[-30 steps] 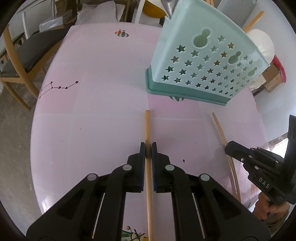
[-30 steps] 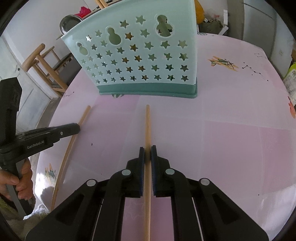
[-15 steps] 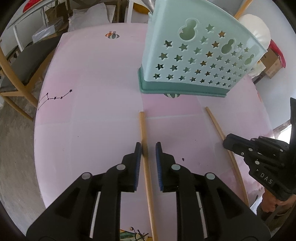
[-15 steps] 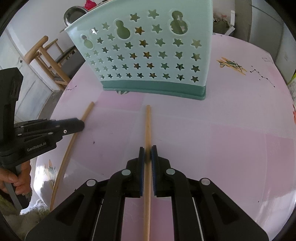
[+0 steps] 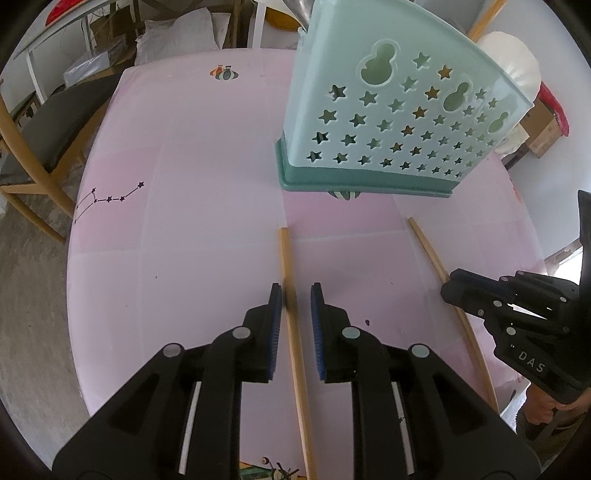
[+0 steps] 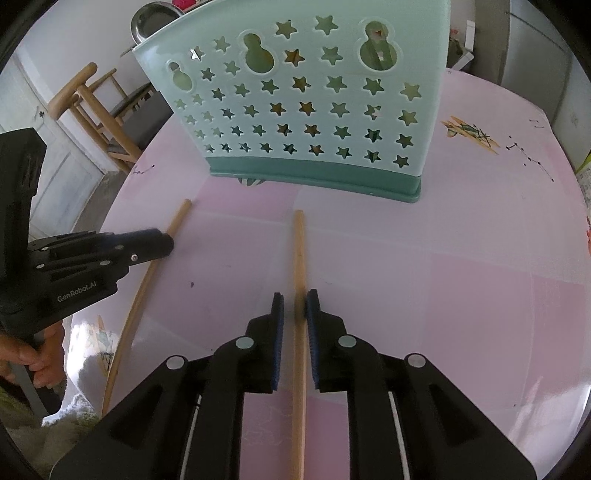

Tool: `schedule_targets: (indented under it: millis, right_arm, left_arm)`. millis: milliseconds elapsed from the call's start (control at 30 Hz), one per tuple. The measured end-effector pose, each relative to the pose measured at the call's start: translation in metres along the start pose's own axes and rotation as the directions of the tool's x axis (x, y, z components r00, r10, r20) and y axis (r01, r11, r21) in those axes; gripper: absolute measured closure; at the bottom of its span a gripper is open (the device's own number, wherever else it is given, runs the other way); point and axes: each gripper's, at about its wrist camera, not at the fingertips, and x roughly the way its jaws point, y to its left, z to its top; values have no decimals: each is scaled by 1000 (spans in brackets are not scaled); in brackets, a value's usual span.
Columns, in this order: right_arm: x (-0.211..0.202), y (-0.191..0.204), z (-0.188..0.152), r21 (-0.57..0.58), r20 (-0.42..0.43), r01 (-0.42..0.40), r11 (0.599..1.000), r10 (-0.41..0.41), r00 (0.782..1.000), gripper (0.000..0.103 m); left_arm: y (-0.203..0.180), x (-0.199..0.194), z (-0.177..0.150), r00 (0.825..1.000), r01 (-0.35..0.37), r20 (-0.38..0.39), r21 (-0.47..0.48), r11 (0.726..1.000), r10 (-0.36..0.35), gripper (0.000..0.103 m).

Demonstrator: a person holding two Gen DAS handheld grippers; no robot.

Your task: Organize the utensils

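Two wooden chopsticks lie on the pink table [image 5: 184,147] in front of a mint utensil holder [image 5: 388,122] with star holes. My left gripper [image 5: 293,291] is open astride one chopstick [image 5: 285,251], which lies close to the left pad with a gap on the right. In the right wrist view my right gripper [image 6: 294,297] straddles the other chopstick [image 6: 298,243]; its jaws are opening, with a gap on the left. Each gripper also shows in the other's view: the right gripper [image 5: 448,291] over its chopstick [image 5: 424,243], the left gripper [image 6: 166,243] over its chopstick [image 6: 179,218]. The holder [image 6: 295,92] stands upright.
Wooden chairs stand beside the table, one on the left [image 5: 37,140] and one behind the holder's left side [image 6: 85,99]. A metal ladle [image 6: 155,18] sticks out of the holder. A person's hand [image 6: 29,354] holds the left gripper. The table's rim curves close by.
Both grippers were shut on their chopsticks a second ago. The left jaws parted first and the right jaws parted just now. Both chopsticks still lie on the table.
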Motion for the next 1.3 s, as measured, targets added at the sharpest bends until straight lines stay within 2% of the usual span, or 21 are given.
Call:
schedule_targets:
  millis: [300, 667, 733, 800, 1067, 1300]
  right_arm:
    - [1, 7, 1, -33, 3, 39, 999, -39, 999, 90]
    - [7, 18, 6, -93, 12, 92, 991, -92, 996, 91]
    - [7, 16, 6, -86, 16, 96, 992, -95, 995, 95]
    - [8, 14, 7, -67, 17, 89, 994, -88, 996, 96]
    - [-1, 5, 9, 5, 55, 54, 999, -54, 997, 96]
    - [-37, 7, 15, 14, 150, 33, 999, -35, 988, 96]
  left_arm:
    - [3, 1, 4, 1000, -16, -6, 21, 1000, 16, 89]
    - [-11, 7, 11, 994, -111, 32, 111, 988, 108, 89]
    - [-13, 8, 11, 992, -124, 46, 116, 986, 120, 90]
    - [-12, 7, 11, 990, -135, 60, 105, 985, 129, 97]
    - [9, -6, 14, 992, -92, 94, 24, 995, 89, 98]
    - [21, -43, 16, 980, 3, 198, -27, 1000, 2, 98]
